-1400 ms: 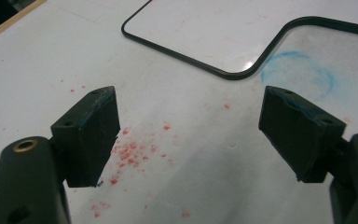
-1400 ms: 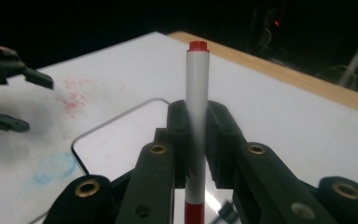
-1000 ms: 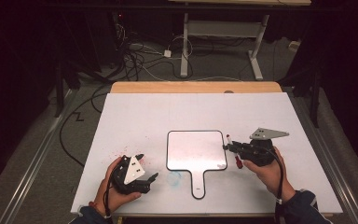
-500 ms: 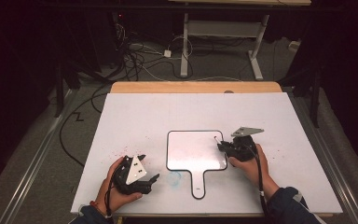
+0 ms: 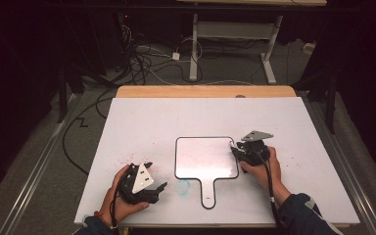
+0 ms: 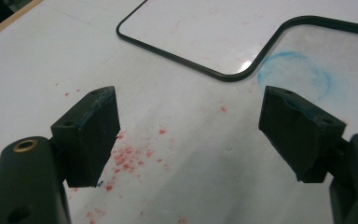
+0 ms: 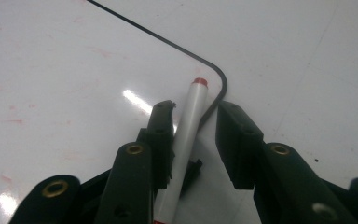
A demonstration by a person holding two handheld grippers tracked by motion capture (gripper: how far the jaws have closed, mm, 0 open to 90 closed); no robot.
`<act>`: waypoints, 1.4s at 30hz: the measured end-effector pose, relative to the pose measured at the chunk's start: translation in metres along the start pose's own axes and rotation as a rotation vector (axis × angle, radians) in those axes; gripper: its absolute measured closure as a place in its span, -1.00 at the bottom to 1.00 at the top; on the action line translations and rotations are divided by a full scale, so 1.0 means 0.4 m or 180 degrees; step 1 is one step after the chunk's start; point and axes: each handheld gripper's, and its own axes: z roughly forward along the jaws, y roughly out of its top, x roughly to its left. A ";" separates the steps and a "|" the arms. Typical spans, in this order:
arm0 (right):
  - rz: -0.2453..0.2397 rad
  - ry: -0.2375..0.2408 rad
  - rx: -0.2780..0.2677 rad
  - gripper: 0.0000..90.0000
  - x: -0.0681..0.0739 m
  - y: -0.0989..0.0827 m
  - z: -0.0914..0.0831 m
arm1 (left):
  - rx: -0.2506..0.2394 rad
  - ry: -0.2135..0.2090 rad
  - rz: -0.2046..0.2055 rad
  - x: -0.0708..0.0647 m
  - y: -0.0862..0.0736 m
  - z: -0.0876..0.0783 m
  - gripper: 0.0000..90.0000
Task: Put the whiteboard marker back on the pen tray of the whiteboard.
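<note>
On the white table in front of me lies a small whiteboard with a black rim and a short handle pointing toward me. Its surface carries faint red smears, and a pale blue ring of smudged ink sits on the table just beside its near left corner.

My right gripper rests at the board's right edge, low over the rim. Looking along its jaws, I see a marker with a silver-white barrel and a red end lying between them, its far tip over the rounded corner of the board's black rim. The left jaw touches the barrel; the right jaw stands a little off it, so the jaws are parted and not clamped on the marker.

My left gripper sits near the table's front edge, left of the board's handle, held in my left hand. Its jaws are spread wide with nothing between them. Beneath them the table is sprinkled with small red specks. Past the jaws I can see the board's rim curving by the blue smudge.

Beyond the table, cables trail over the floor.
</note>
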 end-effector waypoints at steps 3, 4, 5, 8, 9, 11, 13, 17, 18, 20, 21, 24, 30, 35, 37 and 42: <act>0.0058 -0.0011 -0.0022 0.44 -0.011 -0.002 -0.002 | 0.0010 -0.0004 0.0007 0.000 0.000 0.001 -0.56; 0.0090 -0.0018 -0.0028 0.40 -0.012 -0.002 -0.001 | 0.0011 -0.0010 0.0007 0.000 0.000 0.001 -0.56; 0.0096 -0.0025 -0.0021 0.40 -0.013 -0.002 0.000 | 0.0010 -0.0012 0.0005 -0.001 0.000 0.002 -0.56; 0.0078 -0.0048 -0.0020 0.36 -0.012 -0.001 0.000 | 0.0008 -0.0017 0.0007 -0.001 0.000 0.002 -0.56; 0.0094 -0.0053 -0.0022 0.35 -0.013 -0.001 0.000 | 0.0009 -0.0017 0.0008 -0.001 0.000 0.002 -0.56; 0.0121 -0.0047 -0.0047 0.31 -0.017 -0.001 -0.003 | 0.0012 -0.0018 0.0009 -0.002 0.001 0.003 -0.56; 0.0144 -0.0029 -0.0091 0.24 -0.020 0.001 -0.011 | 0.0012 -0.0013 0.0013 -0.002 0.001 0.002 -0.56; 0.0053 0.0034 -0.0295 0.17 -0.027 0.011 -0.048 | 0.0011 -0.0011 0.0004 -0.001 0.000 0.000 -0.56; 0.0020 0.0043 -0.0355 0.14 -0.028 0.013 -0.059 | 0.0013 -0.0009 0.0003 -0.001 -0.001 0.000 -0.56; -0.0076 0.0028 -0.0404 0.06 -0.032 0.017 -0.080 | 0.0019 -0.0005 0.0008 -0.001 -0.001 0.000 -0.56; -0.0132 0.0071 -0.0432 0.04 -0.034 0.017 -0.091 | 0.0016 -0.0004 0.0005 -0.001 -0.001 -0.001 -0.56; -0.0363 0.0132 -0.0578 -0.06 -0.037 0.008 -0.130 | 0.0013 0.0003 -0.0008 0.001 -0.002 -0.001 -0.56; -0.0662 0.0165 -0.0778 -0.21 -0.032 -0.021 -0.200 | 0.0043 0.0018 -0.0013 0.000 -0.003 0.003 -0.56; -0.0624 0.0124 -0.0926 -0.28 -0.043 -0.058 -0.241 | 0.0062 0.0049 -0.0028 0.002 -0.005 0.000 -0.56; -0.0607 0.0054 -0.0944 -0.32 -0.046 -0.076 -0.249 | 0.0074 0.0067 -0.0032 0.002 -0.005 0.000 -0.56; -0.0572 -0.0003 -0.0908 -0.40 -0.046 -0.133 -0.259 | 0.0102 0.0094 -0.0041 0.001 -0.010 -0.002 -0.56</act>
